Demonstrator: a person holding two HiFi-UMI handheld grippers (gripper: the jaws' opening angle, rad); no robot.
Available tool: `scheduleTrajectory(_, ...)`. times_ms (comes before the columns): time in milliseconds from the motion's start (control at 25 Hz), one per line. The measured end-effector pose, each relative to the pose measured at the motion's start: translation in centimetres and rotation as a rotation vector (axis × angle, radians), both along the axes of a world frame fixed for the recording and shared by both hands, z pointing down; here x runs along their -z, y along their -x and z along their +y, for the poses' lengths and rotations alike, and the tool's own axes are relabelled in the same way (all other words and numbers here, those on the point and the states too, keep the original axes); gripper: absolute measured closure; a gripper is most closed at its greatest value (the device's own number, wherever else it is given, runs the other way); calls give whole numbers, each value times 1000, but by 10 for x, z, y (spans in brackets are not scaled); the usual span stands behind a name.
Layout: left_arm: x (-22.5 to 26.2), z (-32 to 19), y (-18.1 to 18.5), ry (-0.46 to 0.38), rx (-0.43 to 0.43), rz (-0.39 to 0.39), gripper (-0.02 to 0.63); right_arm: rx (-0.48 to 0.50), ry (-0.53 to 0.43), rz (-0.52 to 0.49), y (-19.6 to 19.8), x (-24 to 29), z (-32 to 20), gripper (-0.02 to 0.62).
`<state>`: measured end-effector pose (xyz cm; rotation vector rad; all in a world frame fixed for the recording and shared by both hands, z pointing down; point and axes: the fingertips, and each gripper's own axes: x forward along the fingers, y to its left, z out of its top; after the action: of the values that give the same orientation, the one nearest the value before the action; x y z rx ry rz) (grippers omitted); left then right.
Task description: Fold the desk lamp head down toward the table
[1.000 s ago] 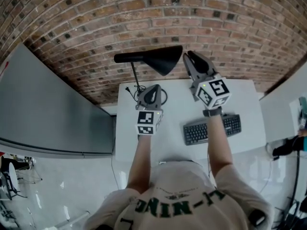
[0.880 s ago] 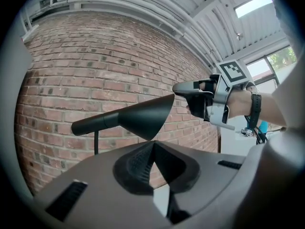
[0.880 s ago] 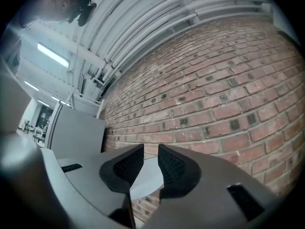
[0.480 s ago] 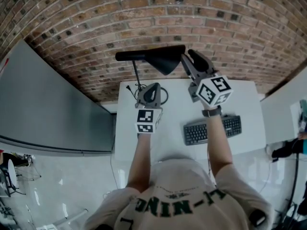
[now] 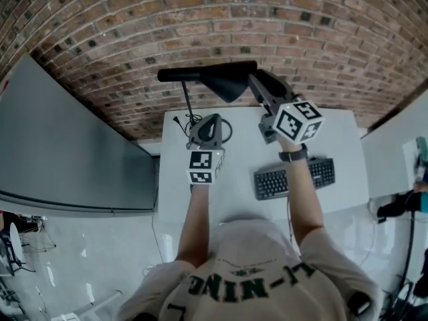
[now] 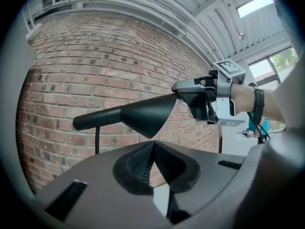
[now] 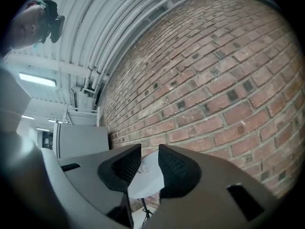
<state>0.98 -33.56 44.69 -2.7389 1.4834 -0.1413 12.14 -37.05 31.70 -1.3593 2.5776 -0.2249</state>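
Right gripper jaws have just opened wide and are released, with the shade rim of the black cone-shaded desk lamp between the tips, unpressed. Left gripper is clenched and empty, low over the white table. Lamp stands at the table's back edge, head level, high above it.

desk lamp at back-left of table, stem upright, head sticking out right over tabletop. keyboard on table, front-right. brick wall behind table. big panel off left of table.
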Motion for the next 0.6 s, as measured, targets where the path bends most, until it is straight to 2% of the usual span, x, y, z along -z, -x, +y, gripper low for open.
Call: scheduleTrajectory(600, -8, 1, -6, 13, -6, -6, 607, -1, 35, 42, -3, -16, 4, 486)
